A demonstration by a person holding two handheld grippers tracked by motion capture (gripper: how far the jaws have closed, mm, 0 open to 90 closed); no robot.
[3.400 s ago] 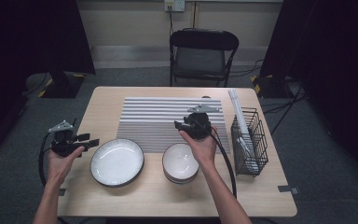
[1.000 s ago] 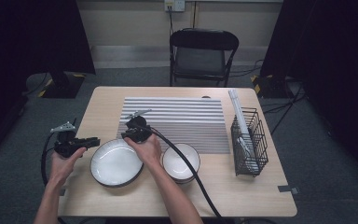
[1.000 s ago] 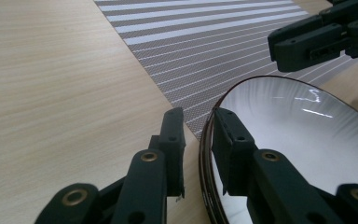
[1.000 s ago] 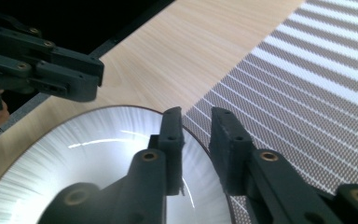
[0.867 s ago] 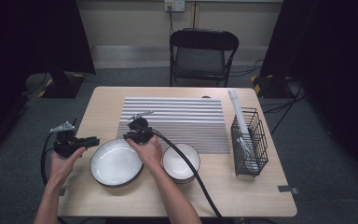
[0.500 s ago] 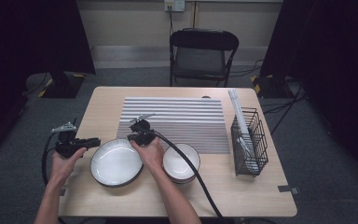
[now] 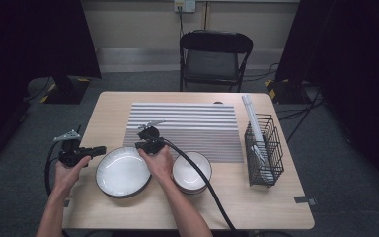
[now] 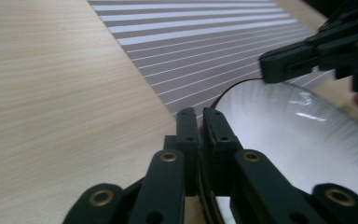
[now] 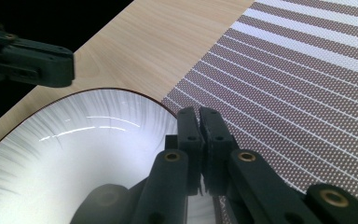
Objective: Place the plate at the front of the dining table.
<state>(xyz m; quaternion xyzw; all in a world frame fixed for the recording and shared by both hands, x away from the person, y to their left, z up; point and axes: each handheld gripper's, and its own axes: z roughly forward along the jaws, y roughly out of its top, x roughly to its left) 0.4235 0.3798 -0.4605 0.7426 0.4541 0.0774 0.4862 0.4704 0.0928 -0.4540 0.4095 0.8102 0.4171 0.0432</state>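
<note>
As both grippers pinch its rim, the plate (image 7: 122,172) rests flat

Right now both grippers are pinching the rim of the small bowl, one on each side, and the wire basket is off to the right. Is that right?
Not quite. Both grippers are shut on the rim of the big plate, not the small bowl, which sits untouched beside it. The high view shows the left gripper at the plate's left edge and the right gripper at its far right edge. The wire basket is indeed off to the right.
</note>
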